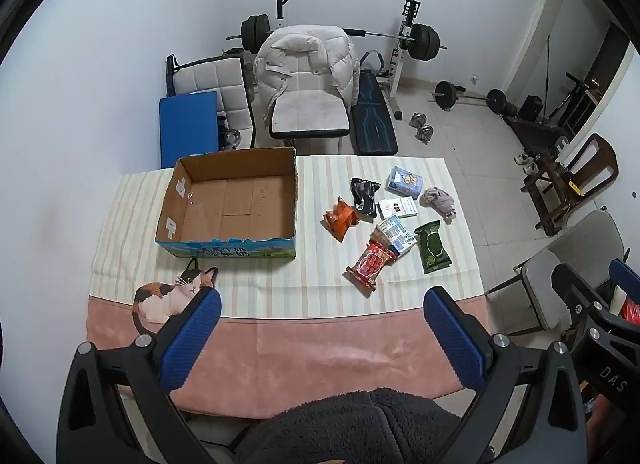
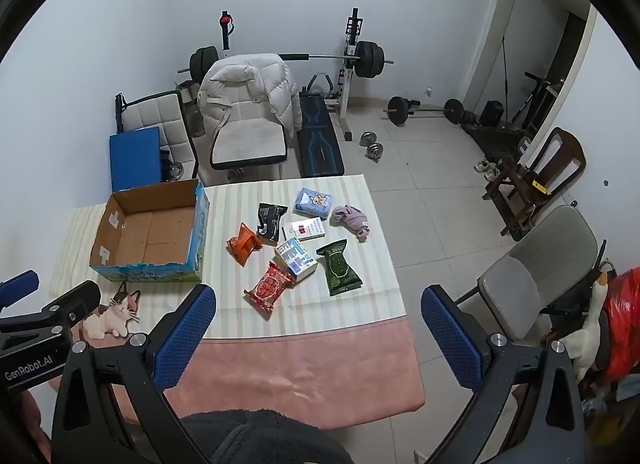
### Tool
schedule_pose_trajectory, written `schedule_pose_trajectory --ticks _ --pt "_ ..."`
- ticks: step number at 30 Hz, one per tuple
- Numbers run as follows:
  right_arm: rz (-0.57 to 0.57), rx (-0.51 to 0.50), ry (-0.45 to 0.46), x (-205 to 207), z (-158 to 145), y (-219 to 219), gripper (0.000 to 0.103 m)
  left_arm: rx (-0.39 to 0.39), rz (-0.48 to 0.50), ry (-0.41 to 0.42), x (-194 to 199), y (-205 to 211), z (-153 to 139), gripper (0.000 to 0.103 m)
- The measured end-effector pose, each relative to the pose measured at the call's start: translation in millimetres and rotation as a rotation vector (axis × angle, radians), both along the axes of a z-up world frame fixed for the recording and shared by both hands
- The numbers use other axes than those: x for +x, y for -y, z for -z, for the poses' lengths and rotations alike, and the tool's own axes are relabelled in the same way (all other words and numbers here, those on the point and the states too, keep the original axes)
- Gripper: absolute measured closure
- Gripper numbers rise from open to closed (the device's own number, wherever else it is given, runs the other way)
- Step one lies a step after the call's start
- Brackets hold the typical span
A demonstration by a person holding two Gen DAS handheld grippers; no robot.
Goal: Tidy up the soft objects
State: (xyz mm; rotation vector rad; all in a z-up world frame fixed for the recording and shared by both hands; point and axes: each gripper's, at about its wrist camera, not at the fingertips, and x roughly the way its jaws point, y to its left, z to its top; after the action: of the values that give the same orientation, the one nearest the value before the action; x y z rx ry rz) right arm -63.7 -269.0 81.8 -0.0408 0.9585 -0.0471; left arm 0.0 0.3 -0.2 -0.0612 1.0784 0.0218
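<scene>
Left wrist view: the left gripper (image 1: pixel 322 338) is held above the near pink edge of the desk (image 1: pixel 320 352), jaws spread wide, nothing between them. The box (image 1: pixel 230 206) is seen from above, its floor bare. The soft items are clustered right of it: orange pack (image 1: pixel 341 219), black pouch (image 1: pixel 364 193), red pack (image 1: pixel 370 264), green pack (image 1: pixel 433 246), blue tissue pack (image 1: pixel 405 182), and a cloth (image 1: pixel 440 201) at the far right. A cat print (image 1: pixel 172 294) is partly hidden by the left finger. The right gripper (image 1: pixel 600 328) is seen only in part.

Right wrist view: the right gripper (image 2: pixel 318 338) is likewise released and empty, offset past the desk's right edge. A grey chair (image 2: pixel 532 276) and a goose toy (image 2: pixel 588 328) are seen only here. A white jacket (image 2: pixel 248 92) is draped on a chair behind the desk.
</scene>
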Motion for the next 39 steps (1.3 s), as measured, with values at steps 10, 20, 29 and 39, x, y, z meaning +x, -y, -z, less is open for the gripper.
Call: schedule_pose_trajectory --ticks 10,20,29,39 --pt "0.01 -0.001 -0.006 0.4 1.0 5.0 0.0 -0.003 0.009 0.001 -0.8 1.1 -0.1 0.0" --pt "0.013 -0.013 0.008 8.6 0.3 2.3 0.0 -0.006 0.005 0.002 0.8 -0.9 -0.1 0.0" --pt "0.013 -0.005 0.014 12.5 1.8 4.7 0.0 -0.01 0.011 0.019 11.6 12.2 -4.0 0.0" --pt "0.006 -0.005 0.023 12.7 -0.2 1.1 0.0 -0.017 0.007 0.031 9.7 5.2 -2.7 0.0"
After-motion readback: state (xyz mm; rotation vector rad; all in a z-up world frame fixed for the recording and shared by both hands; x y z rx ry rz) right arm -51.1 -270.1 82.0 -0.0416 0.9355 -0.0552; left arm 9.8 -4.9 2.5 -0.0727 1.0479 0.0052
